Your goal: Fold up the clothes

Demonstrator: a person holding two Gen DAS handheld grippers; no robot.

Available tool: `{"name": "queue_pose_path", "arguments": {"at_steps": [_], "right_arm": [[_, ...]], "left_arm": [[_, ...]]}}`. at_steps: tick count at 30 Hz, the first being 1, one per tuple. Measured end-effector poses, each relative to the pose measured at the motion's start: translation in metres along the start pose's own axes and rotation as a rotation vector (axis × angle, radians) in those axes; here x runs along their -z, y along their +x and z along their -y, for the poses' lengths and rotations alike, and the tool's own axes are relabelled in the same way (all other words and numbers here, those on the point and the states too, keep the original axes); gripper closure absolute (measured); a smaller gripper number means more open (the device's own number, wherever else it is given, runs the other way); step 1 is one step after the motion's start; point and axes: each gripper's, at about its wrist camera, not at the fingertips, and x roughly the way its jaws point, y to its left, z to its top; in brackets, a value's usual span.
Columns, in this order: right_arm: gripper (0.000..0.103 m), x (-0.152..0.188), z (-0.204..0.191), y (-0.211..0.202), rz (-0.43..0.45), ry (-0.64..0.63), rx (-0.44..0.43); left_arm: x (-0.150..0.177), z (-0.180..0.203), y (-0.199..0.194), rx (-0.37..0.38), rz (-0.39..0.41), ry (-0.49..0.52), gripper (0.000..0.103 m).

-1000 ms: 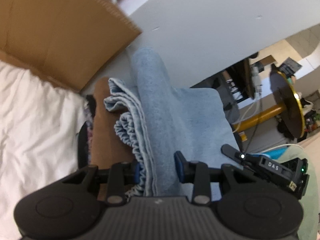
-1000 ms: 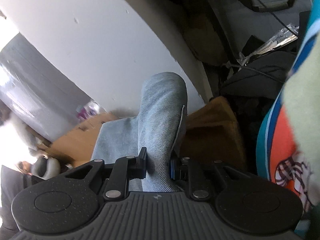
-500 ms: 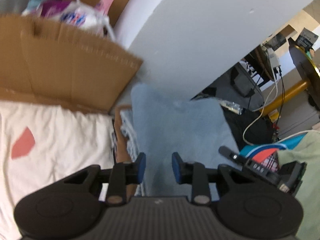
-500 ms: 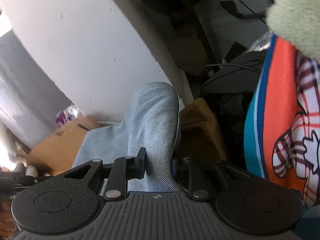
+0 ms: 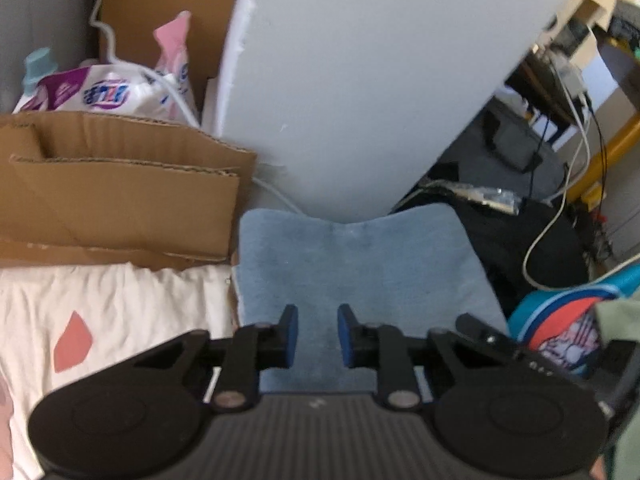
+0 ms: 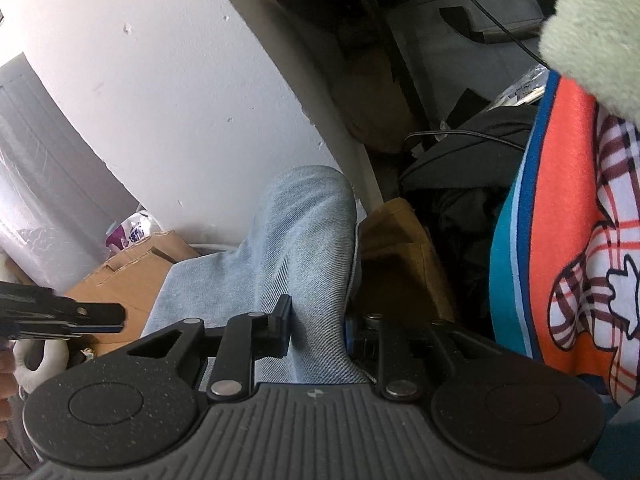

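Left gripper (image 5: 318, 334): jaws parted, nothing between them, hovering above the folded denim garment (image 5: 356, 276). Right gripper (image 6: 316, 330): clamped on one raised fold of the same garment, its long axis running straight ahead from the fingers. Count: one denim garment, two grippers.

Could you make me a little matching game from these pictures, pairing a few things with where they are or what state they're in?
Things:
1. left gripper
2. right gripper
3. cardboard box
4. cream cloth

States or places:
A. shut on the light blue denim garment
B. lying left of the garment, showing a pink patch
C. open, fingers above the garment
D. behind the cream cloth

Pairs: 1-C, 2-A, 3-D, 4-B
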Motion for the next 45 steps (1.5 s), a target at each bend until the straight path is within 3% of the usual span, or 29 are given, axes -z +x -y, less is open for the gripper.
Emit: {"name": "queue_pose_path", "arguments": {"at_steps": [4, 8, 12, 17, 24, 33, 40, 45], "right_arm": [[0.076, 0.001, 0.0, 0.002, 0.006, 0.006, 0.017], [0.067, 0.001, -0.002, 0.003, 0.011, -0.011, 0.048], [0.068, -0.001, -0.005, -0.003, 0.048, -0.047, 0.122], [0.068, -0.007, -0.018, -0.012, 0.094, -0.108, 0.115], [0.068, -0.012, -0.046, 0.011, 0.018, -0.232, 0.107], [0.07, 0.007, -0.029, 0.05, -0.11, -0.199, 0.171], [0.069, -0.008, -0.034, 0.047, -0.087, -0.214, 0.165], [0.068, -0.023, -0.049, 0.058, -0.118, -0.372, 0.165]], "left_arm": [[0.011, -0.002, 0.032, -0.039, -0.075, -0.013, 0.087], [0.019, -0.008, 0.043, -0.079, -0.073, 0.005, 0.089], [0.023, -0.01, 0.046, -0.093, -0.065, 0.031, 0.089], [0.026, -0.012, 0.048, -0.082, -0.058, 0.019, 0.089], [0.032, -0.013, 0.049, -0.075, -0.042, 0.023, 0.089], [0.034, -0.018, 0.05, -0.052, -0.038, 0.015, 0.089], [0.017, -0.014, 0.045, -0.031, -0.04, 0.029, 0.09], [0.002, -0.018, 0.053, -0.013, -0.015, 0.028, 0.089]]}}
